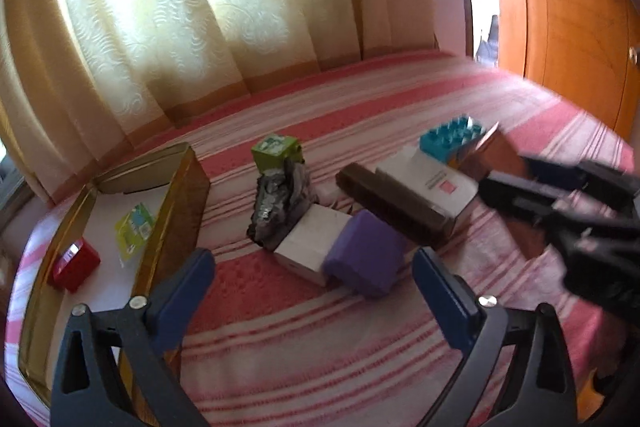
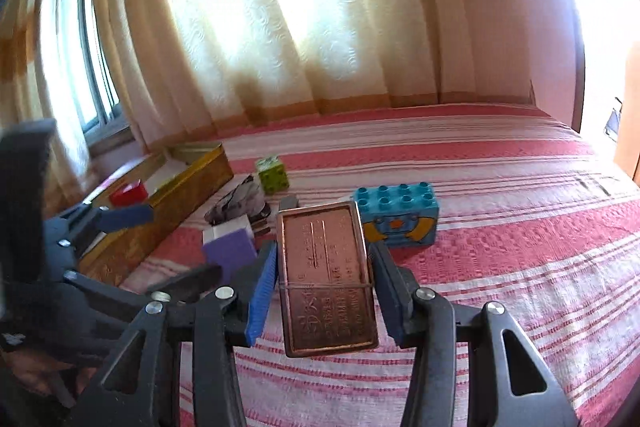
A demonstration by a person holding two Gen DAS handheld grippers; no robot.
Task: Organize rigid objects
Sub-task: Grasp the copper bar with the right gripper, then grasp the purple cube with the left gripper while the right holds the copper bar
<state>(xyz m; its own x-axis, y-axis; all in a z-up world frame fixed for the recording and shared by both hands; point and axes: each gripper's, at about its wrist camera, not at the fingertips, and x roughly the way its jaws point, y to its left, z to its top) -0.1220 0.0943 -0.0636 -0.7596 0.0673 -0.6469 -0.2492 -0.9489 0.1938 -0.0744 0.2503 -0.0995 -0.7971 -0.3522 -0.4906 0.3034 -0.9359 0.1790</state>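
- A home bedroom: a bed under a pink striped bedspread (image 2: 480, 267) fills the view.
- Cream patterned curtains (image 2: 280, 27) glow at twelve o'clock.
- Wooden wardrobe (image 1: 572, 39) at two o'clock.
- Toy block (image 2: 396, 213) lying on the covers.

Motion blur is smearing the right gripper (image 1: 560, 195) in the left wrist view (finger state unreadable there). The copper tin (image 2: 328, 279) is hiding the boxes behind it; its lettering is proving illegible.
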